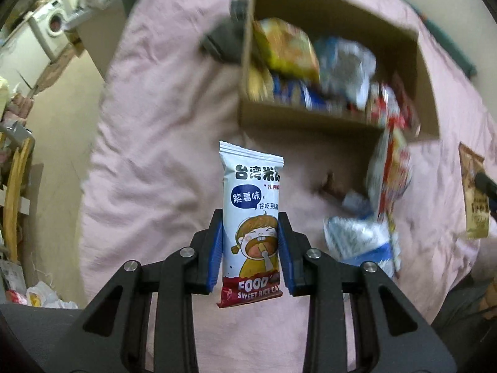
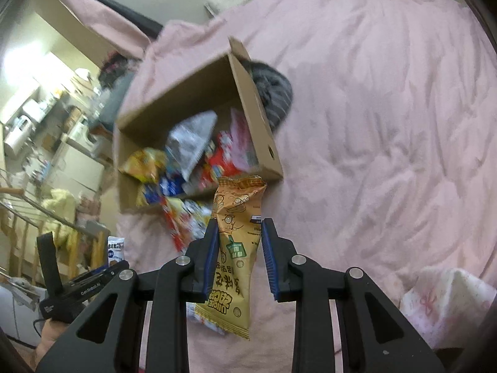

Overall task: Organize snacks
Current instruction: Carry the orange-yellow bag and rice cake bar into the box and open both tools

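Both grippers hold crinkly packets above pink bedding.
Left gripper (image 1: 251, 242) pinches a rice cake (image 1: 251, 217); right gripper (image 2: 237, 258) clamps a yellow pack (image 2: 237, 236); cardboard box (image 1: 310, 121) beyond.

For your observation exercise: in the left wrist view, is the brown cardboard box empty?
No, the brown cardboard box on the pink bedspread holds several colourful snack packets.

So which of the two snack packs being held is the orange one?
The pack in the right gripper: the orange pack, crinkled, printed with a cartoon. The left gripper holds a white rice cake pack with a dark red bottom.
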{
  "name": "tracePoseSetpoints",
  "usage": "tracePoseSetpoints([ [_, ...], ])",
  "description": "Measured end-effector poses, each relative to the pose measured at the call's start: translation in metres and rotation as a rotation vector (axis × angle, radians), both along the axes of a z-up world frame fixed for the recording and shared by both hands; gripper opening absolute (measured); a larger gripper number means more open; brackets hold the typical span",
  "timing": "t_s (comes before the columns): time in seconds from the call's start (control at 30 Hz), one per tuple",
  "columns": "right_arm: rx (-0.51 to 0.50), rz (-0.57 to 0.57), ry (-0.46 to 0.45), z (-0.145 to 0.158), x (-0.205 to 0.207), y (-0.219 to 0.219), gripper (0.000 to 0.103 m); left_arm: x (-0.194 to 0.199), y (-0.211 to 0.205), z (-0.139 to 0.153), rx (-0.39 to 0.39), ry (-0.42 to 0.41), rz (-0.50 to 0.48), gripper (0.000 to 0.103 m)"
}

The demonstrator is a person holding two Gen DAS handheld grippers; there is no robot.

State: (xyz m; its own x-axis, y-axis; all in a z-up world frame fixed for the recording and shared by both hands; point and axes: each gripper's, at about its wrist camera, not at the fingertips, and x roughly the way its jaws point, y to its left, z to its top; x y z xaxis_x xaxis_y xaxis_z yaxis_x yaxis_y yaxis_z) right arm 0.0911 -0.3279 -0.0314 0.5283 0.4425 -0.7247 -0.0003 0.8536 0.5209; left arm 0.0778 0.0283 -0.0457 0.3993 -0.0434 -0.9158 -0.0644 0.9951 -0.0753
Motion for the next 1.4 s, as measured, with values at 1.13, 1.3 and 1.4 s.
tracePoseSetpoints([
  [1.13, -0.102, 0.07, -0.122, 0.015, 0.133, 0.051, 0.028, 0.139, -0.063, 0.062, -0.007, -0.219, -0.099, 0.028],
  [1.3, -0.111, 0.06, -0.115, 0.008, 0.151, 0.055, 0.028, 0.152, -0.08, 0.052, 0.014, -0.248, -0.128, 0.028],
  [1.4, -0.103, 0.049, -0.092, 0.001, 0.159, 0.056, 0.029, 0.151, -0.087, 0.042, 0.062, -0.286, -0.167, 0.028],
])
